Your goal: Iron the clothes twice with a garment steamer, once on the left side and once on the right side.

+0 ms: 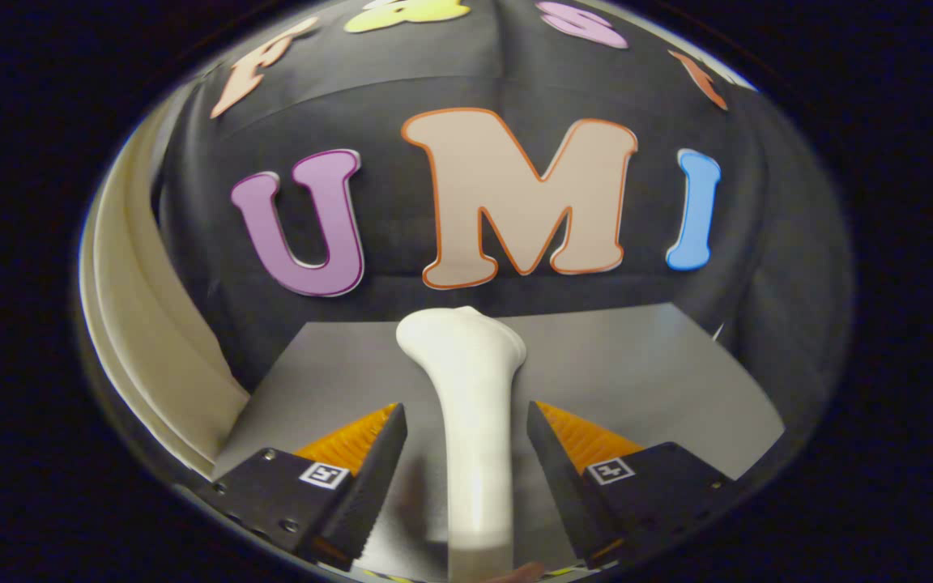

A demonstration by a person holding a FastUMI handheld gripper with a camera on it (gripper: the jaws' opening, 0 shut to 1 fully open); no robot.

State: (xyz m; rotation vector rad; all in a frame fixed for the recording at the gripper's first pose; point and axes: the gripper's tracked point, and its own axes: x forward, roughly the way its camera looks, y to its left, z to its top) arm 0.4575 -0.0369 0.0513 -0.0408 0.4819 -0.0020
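The white garment steamer [470,405] lies on the grey table [645,372], its handle running back between my fingers and its wider head pointing at the booth wall. My gripper [466,413] is open and straddles the handle. A narrow gap shows on each side, so neither finger presses on it. The left finger [373,470] and the right finger [555,461] reach about halfway along the steamer. A cream garment [151,324] hangs to the left of the table, beyond the left finger.
The black cloth wall [758,267] stands close behind the table's far edge. Bare grey tabletop lies to the right of the steamer. Something small and brownish [519,573] shows at the near end of the handle; I cannot tell what it is.
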